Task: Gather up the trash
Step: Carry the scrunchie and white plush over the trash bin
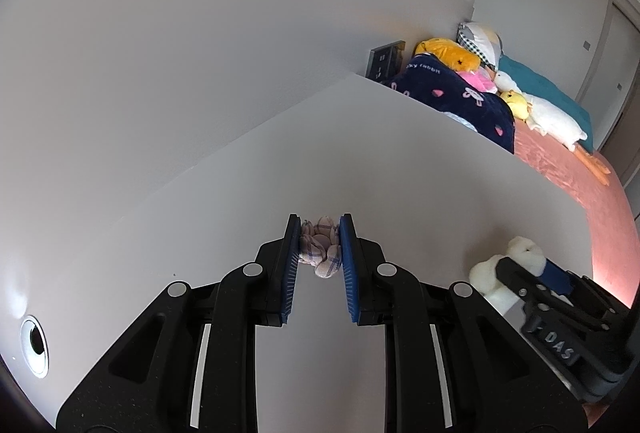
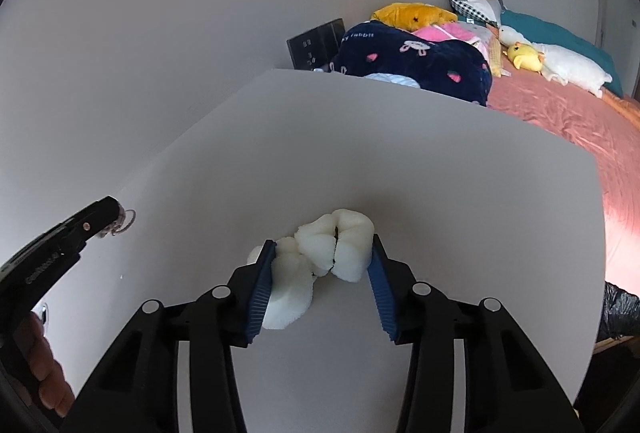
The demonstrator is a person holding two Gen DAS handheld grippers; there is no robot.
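Right wrist view – white foam wad (image 2: 320, 257) lies crosswise between right gripper (image 2: 324, 253) pads

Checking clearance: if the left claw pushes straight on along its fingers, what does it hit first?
Probably the white tabletop just past the crumpled checked wad it grips; nothing else lies ahead. Depth is uncertain.

A crumpled plaid wad of paper (image 1: 319, 245) is held just above the white table (image 1: 400, 173). To its right, folded white foam pieces (image 2: 320, 261) rest on that table.
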